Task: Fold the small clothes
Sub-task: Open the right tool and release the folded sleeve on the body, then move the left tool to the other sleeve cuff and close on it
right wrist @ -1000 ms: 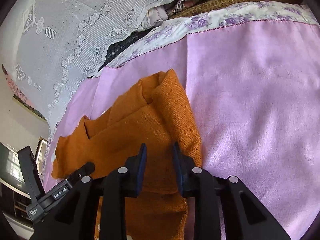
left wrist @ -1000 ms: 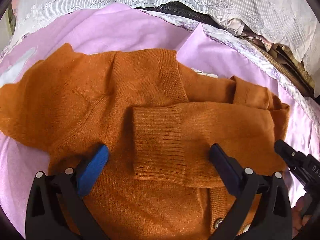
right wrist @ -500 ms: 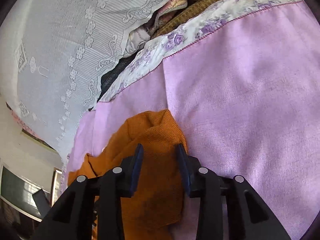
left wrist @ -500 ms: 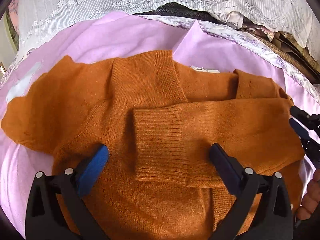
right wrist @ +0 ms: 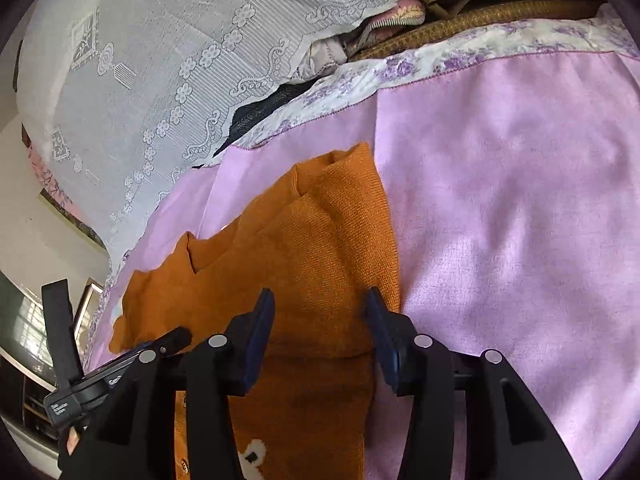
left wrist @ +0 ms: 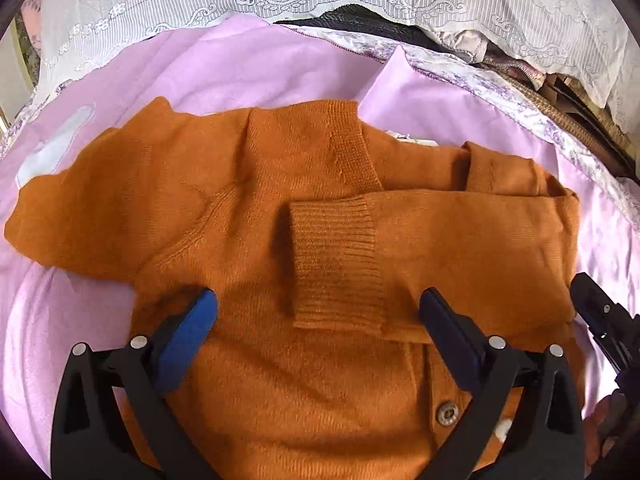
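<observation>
Change since a second ago: right gripper (right wrist: 320, 336) has let go of the sleeve (left wrist: 440, 236), jaws opening, cloth between but unpinched. Orange cardigan (left wrist: 240, 208): flat on pink sheet (left wrist: 224, 60), that sleeve folded across. Step: other sleeve (left wrist: 80, 200) next. Left gripper (left wrist: 316, 320) hovers above, tilted downward, jaws wide, empty.

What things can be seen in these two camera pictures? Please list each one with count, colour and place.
orange knitted cardigan: one, orange, flat on the sheet, one sleeve folded across its chest
metal snap button: one, silver, on the cardigan's front edge
pink bed sheet: one, pink, under the cardigan
white lace cloth: one, white, behind the sheet
left tongs: one, black with blue pads, open above the cardigan
right tongs: one, black with blue pads, opening over the folded edge
</observation>
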`<act>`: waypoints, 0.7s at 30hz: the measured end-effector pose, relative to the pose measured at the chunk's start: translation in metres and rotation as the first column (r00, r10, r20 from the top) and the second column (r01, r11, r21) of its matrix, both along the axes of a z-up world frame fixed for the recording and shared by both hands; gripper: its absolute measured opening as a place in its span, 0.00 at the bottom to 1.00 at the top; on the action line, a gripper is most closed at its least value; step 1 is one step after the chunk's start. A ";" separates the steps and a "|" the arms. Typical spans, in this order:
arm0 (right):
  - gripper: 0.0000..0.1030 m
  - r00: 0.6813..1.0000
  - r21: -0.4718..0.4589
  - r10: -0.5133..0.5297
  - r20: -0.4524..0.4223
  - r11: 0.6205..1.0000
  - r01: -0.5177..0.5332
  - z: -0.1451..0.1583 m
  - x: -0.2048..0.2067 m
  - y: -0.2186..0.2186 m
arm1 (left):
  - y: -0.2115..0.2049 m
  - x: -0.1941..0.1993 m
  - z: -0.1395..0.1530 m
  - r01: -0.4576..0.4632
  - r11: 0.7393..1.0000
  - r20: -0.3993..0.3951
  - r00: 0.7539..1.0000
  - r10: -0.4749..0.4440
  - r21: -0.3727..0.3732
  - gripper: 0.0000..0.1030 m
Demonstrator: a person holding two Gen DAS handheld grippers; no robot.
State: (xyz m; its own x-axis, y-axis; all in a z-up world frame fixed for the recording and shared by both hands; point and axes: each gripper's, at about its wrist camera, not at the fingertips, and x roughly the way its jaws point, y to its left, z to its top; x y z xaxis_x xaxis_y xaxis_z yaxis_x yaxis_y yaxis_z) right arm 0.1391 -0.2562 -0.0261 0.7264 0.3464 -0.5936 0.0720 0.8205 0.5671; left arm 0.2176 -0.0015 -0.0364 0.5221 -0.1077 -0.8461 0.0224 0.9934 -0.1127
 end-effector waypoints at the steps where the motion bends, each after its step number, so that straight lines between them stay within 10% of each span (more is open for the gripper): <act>1: 0.47 1.000 -0.022 -0.020 0.011 1.000 0.021 0.005 -0.005 0.001 | 0.011 -0.004 0.004 -0.005 0.999 -0.002 1.000 0.004 -0.042 0.96; 5: 0.48 0.998 -0.072 0.013 0.068 0.997 -0.008 0.028 -0.022 0.019 | 0.080 -0.016 0.018 -0.099 0.963 -0.036 0.995 0.093 -0.250 0.96; 9: 0.48 0.984 -0.129 0.128 0.126 0.985 -0.112 0.053 -0.040 0.062 | 0.171 -0.025 0.020 -0.257 0.853 -0.091 0.966 0.243 -0.454 0.96; 14: 0.48 0.945 -0.238 0.281 0.169 0.942 -0.238 0.072 -0.059 0.129 | 0.267 -0.036 -0.012 -0.410 0.783 -0.134 0.909 0.396 -0.468 0.96; 18: 0.48 0.919 -0.273 0.357 0.170 0.913 -0.304 0.072 -0.064 0.174 | 0.327 -0.034 -0.038 -0.412 0.567 -0.166 0.885 0.435 -0.713 0.96; 21: 0.48 0.908 -0.306 0.387 0.160 0.894 -0.327 0.070 -0.063 0.202 | 0.342 -0.020 -0.044 -0.378 0.540 -0.123 0.885 0.448 -0.752 0.96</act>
